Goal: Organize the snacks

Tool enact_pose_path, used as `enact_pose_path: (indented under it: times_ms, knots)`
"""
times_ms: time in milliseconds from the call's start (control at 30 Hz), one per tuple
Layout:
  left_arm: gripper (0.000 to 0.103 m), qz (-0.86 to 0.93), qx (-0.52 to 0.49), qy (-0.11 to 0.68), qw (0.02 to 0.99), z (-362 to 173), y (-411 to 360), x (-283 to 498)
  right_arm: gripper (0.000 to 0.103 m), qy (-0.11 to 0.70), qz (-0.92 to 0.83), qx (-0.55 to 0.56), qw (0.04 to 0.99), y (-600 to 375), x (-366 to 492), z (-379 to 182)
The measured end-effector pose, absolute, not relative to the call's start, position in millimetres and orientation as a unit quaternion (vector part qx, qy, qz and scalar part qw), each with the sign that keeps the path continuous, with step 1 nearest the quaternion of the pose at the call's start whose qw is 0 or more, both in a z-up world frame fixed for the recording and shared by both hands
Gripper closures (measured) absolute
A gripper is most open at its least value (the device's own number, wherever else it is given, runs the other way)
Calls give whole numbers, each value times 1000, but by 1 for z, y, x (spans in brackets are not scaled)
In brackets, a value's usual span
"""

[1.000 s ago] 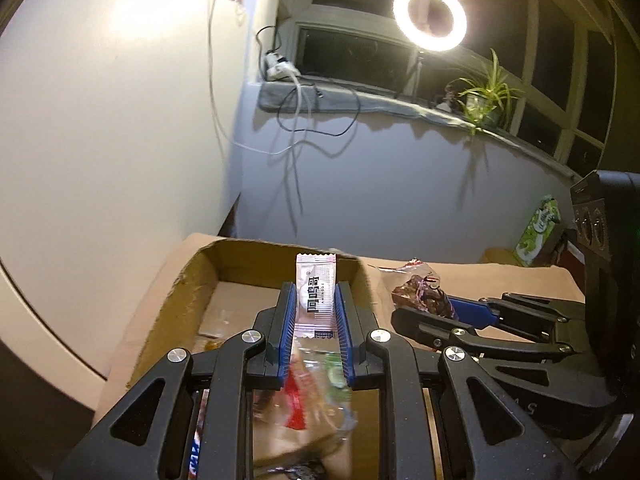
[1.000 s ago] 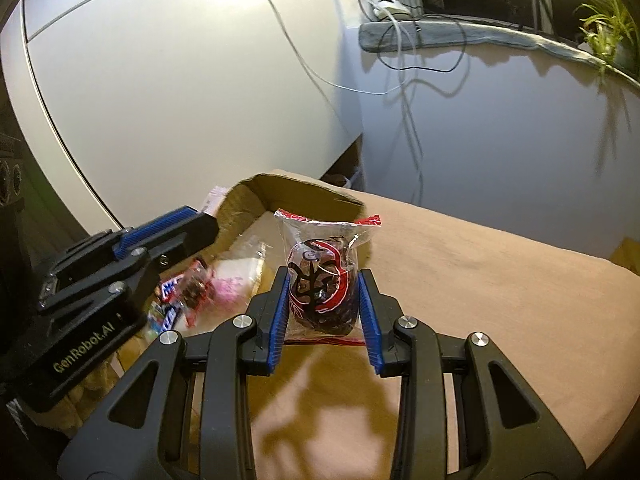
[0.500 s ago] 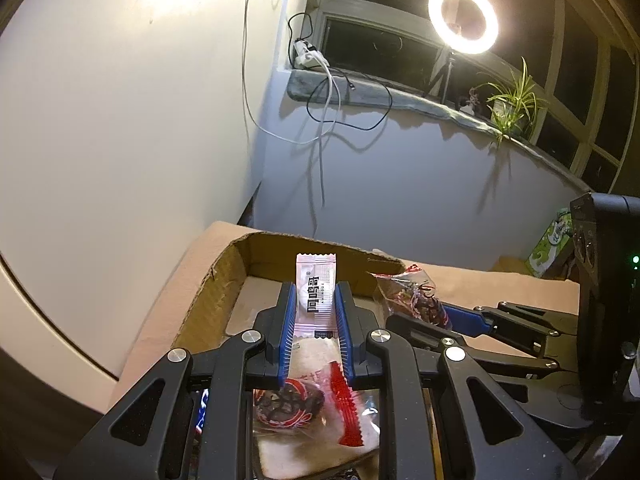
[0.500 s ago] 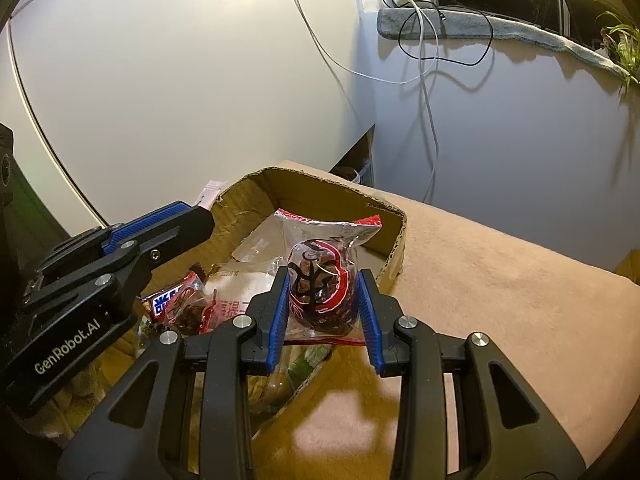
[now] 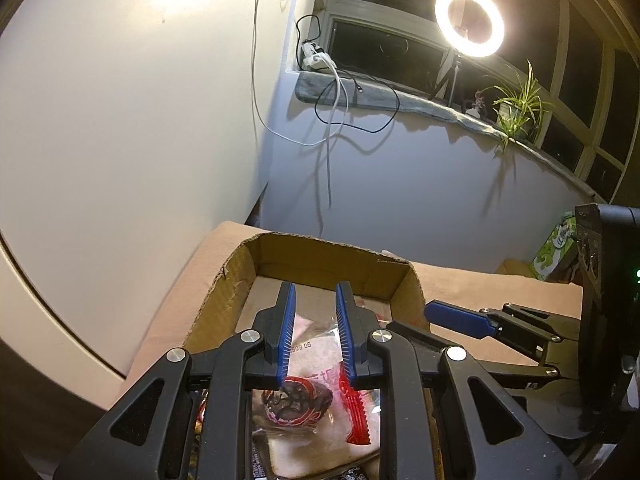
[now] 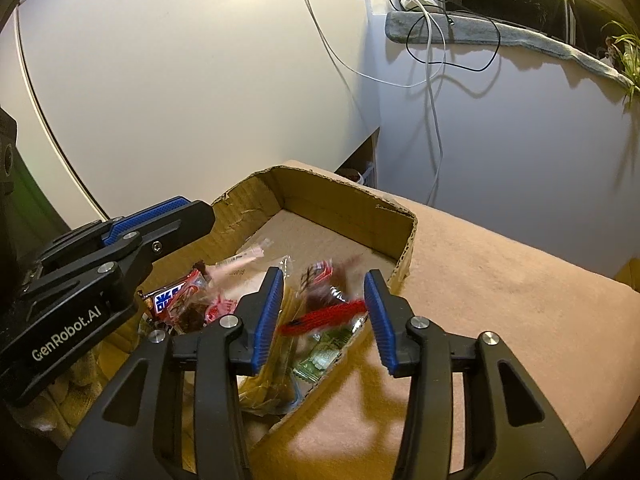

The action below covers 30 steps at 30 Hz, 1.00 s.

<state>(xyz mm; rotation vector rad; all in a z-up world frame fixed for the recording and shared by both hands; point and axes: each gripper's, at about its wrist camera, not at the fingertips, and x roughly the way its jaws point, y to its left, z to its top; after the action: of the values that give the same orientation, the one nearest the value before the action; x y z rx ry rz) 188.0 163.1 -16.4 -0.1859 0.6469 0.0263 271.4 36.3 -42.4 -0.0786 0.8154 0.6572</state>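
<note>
An open cardboard box sits on a tan-covered surface and holds several wrapped snacks. My left gripper hangs over the box, open and empty; a clear red-edged packet of dark snacks lies beneath it. My right gripper is open over the box's near right edge. A red-trimmed snack packet shows blurred between its fingers, falling into the box. A pink sachet and a red-and-blue bar lie among the snacks.
The tan surface stretches right of the box. A white wall stands to the left, with a sill, cables and a ring light behind. A green carton stands at far right.
My left gripper let go of the white sachet, and my right gripper opened and dropped the red-trimmed packet. Both moved in over the box.
</note>
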Motion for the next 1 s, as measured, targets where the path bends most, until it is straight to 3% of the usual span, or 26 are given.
enact_pose_path:
  times_ms: [200,300,500,633,900,1000]
  knots:
    - [79,16,-90,314,945,-14,164,185,57,389,313,-48,865,39,268,-42]
    - [79,19,-91,309,946,-12,167,183,41,380,309,-55,870,38,263,-39]
    - [70,27,-86,295,951,-5,166,172,41,372,308,-58,874,30,253,-33]
    - [55,32,-76,287,954,-3,162,165,41,368,305,-65,876,26,246,-30]
    - [46,37,-69,275,958,-2,154,145,39,359,299,-72,881,10,228,-25]
    - [44,35,-72,274,959,-2,151,138,20,350,294,-72,887,2,219,-23]
